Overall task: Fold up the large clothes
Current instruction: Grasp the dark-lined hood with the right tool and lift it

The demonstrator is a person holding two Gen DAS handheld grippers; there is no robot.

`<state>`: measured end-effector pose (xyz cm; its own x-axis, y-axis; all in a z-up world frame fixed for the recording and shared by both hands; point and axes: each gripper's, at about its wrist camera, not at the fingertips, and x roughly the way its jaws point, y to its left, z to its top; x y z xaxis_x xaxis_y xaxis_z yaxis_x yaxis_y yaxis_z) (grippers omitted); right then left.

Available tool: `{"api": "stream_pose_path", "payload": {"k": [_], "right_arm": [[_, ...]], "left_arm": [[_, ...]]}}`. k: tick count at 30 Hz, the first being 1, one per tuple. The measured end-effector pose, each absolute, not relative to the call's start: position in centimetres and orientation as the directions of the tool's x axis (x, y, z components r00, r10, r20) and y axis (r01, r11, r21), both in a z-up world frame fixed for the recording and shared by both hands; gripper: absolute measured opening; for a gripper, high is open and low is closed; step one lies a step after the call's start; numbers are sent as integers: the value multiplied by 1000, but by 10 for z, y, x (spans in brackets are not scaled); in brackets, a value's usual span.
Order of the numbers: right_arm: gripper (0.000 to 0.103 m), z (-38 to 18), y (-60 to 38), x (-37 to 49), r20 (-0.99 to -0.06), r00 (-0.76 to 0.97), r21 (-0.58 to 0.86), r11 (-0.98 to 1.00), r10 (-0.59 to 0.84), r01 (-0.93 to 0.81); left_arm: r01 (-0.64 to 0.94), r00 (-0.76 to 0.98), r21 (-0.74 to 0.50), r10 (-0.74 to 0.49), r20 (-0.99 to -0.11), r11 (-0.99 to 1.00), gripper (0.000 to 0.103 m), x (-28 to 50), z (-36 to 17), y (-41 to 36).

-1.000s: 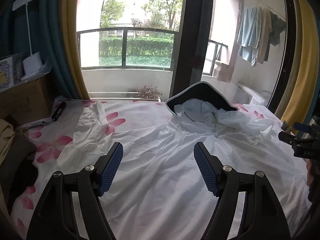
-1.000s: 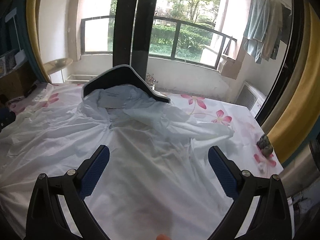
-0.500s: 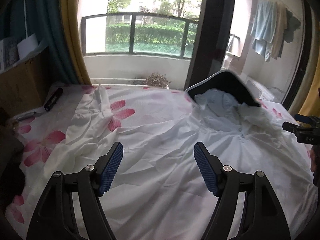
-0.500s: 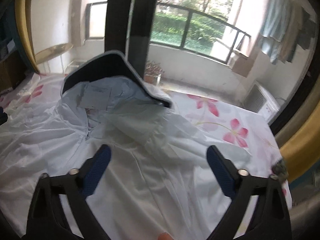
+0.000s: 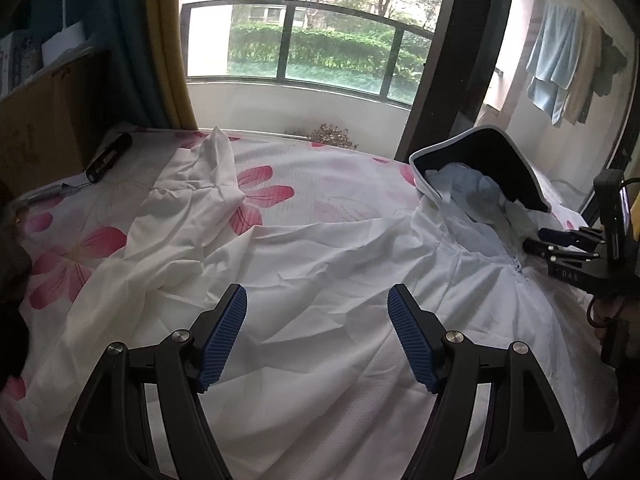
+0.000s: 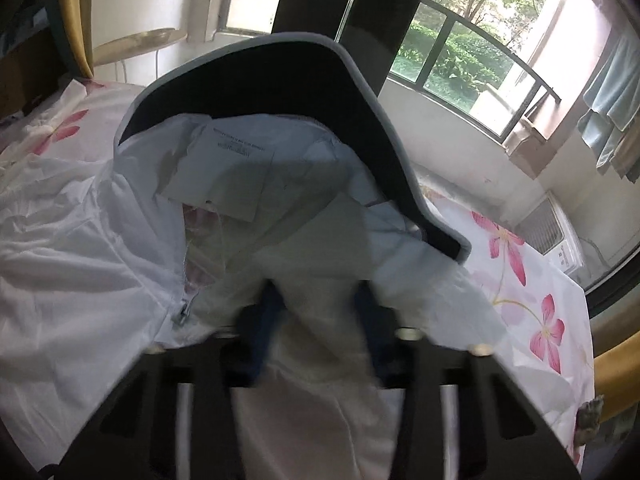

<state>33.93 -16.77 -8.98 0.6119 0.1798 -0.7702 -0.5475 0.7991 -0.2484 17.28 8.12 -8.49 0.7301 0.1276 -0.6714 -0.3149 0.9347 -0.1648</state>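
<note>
A white hooded jacket lies spread on a flowered bed sheet, its dark-lined hood propped up at the far right and one sleeve stretched out to the far left. My left gripper hovers open over the jacket's body with nothing between its blue pads. My right gripper is blurred, just below the hood. Its jaws are closing with a fold of white jacket fabric bunched between them. In the left wrist view the right gripper sits by the collar, fingers close together.
A black cylindrical object lies on the sheet's far left corner beside a cardboard box. Behind the bed are a window with a railing and yellow curtains. Towels hang at the right. A white appliance stands beyond the bed's right edge.
My right gripper has moved forward and down to the hood's base and its jaws have narrowed from wide apart onto the fabric. The left gripper has sunk slightly, jaws still wide apart.
</note>
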Motion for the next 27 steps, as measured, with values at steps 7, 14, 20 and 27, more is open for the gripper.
{"api": "stream_pose_path", "payload": {"k": [7,14,20,27], "right_arm": [[1,-55,-179,326,-701,687,-263,824,194,-502],[1,-4,-161,287,-636,712,-210,820,299,-532],[1,6,-120,251,-622,683,-184,777,382,-602],[1,-3,-77,222,-648,617,-155,717,446,-680]], "left_arm": [[-284,740,-166,106,-664,944,76,170,-80,77],[-280,766,-190,100,-635,941,76,153,-59,83],[-288,789,-204,111,-604,936,76,125,-43,96],[-298,792,-205,122,-598,932,76,101,-39,121]]}}
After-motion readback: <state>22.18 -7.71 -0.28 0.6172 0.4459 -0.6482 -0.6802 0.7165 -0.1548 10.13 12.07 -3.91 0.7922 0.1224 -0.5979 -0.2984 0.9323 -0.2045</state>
